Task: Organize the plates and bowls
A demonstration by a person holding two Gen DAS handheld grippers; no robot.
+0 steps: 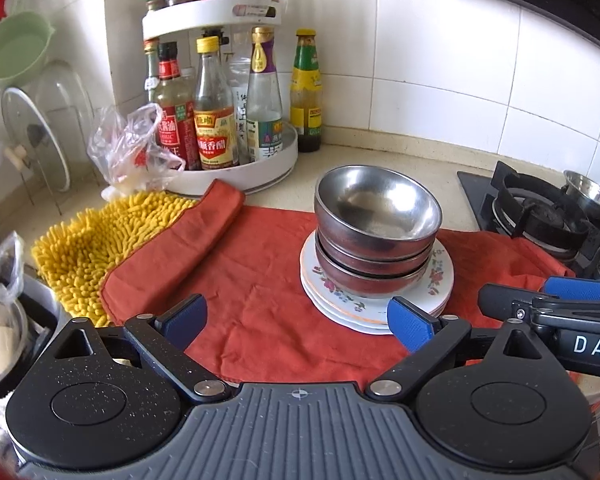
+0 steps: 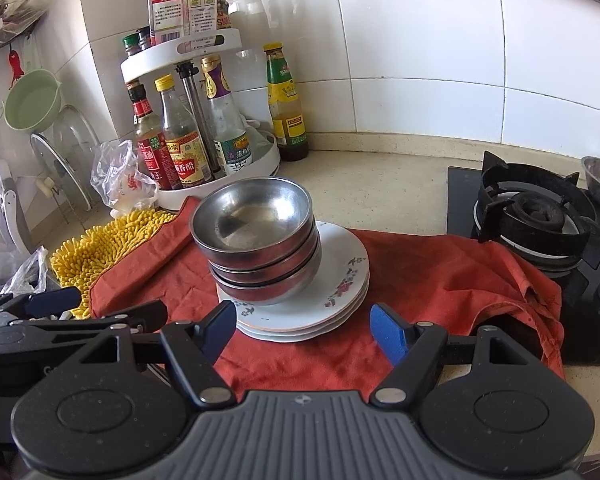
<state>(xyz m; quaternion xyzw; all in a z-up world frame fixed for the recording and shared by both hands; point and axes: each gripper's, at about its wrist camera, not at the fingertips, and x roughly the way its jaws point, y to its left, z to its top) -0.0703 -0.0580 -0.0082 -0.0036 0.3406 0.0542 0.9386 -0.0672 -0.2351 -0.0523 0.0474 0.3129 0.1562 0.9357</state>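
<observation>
Three steel bowls [image 1: 376, 236] sit stacked on the flowered plates [image 1: 440, 280], all on the red cloth [image 1: 260, 280]. Left gripper [image 1: 300, 320] and right gripper [image 2: 304, 330] both hang spread wide, pinching nothing.

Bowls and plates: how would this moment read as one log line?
bowls: three nested on plates | plates: stacked on red cloth | left gripper: open, empty | right gripper: open, empty

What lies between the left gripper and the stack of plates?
Only bare red cloth lies between the open left gripper and the stack of plates, as the left wrist view shows.
</observation>
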